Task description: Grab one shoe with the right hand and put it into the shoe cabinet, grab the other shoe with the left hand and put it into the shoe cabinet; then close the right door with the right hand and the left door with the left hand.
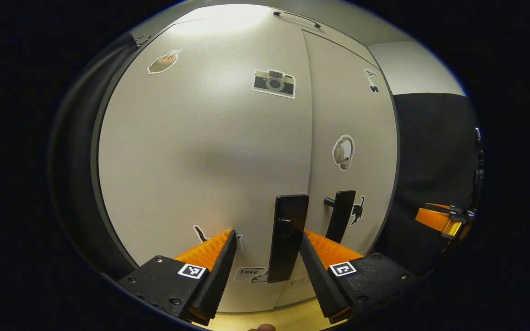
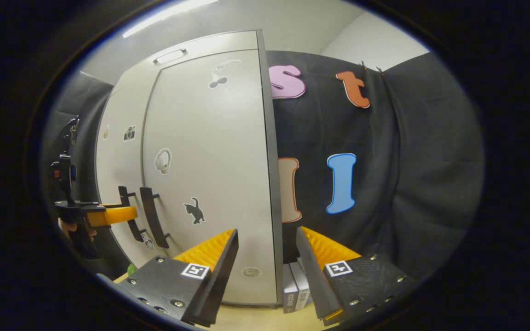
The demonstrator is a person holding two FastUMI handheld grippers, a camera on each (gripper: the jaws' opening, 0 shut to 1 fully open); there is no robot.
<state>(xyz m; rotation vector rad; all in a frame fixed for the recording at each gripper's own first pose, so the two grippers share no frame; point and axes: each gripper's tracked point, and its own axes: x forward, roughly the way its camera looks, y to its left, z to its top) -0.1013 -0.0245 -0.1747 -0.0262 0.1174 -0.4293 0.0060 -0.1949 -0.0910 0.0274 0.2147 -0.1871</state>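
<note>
Final step: left gripper [image 1: 267,257], jaws apart, is straddling the left door handle [image 1: 288,236]; both doors look shut. Right gripper [image 2: 265,257], jaws apart, is hovering empty. Next: ease both back.

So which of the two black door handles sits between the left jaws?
The left door's handle, the nearer, larger bar between the open jaws; the right door's handle stands beyond them.

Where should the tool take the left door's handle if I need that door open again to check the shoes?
Grip the left door's handle, the black upright bar standing off the door on posts, around its middle. Come straight at the door's front with one finger on each side: the left tool already straddles it, open.
</note>
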